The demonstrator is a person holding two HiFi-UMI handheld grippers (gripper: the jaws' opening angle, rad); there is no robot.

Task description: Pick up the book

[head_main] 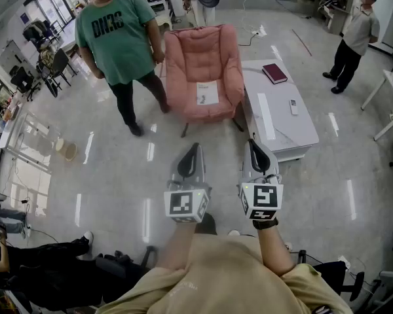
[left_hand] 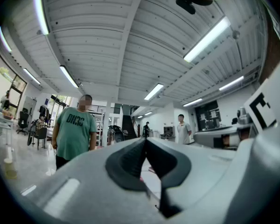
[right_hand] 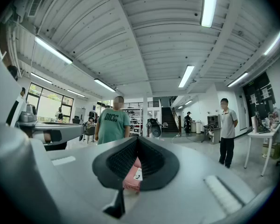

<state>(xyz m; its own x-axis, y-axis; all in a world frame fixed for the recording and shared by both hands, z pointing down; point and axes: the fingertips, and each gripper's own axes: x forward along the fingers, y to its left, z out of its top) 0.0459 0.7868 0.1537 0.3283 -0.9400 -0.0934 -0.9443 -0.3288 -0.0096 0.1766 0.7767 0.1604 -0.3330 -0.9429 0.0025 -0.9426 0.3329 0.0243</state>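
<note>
Looked like an open lab or office hall: ribbed ceiling (right_hand: 144,41) with strip lights (right_hand: 208,6), glossy grey floor (head_main: 118,169), office chairs (head_main: 57,64) at upper left, cluttered desks (head_main: 331,2) at upper right, staircase (right_hand: 169,116) at centre.

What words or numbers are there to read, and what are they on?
"DN3C": on the green T-shirt of the person standing by the chair.
"2": on the paper lying on the pink chair.
The book: any print on its cover is too small to read.
</note>
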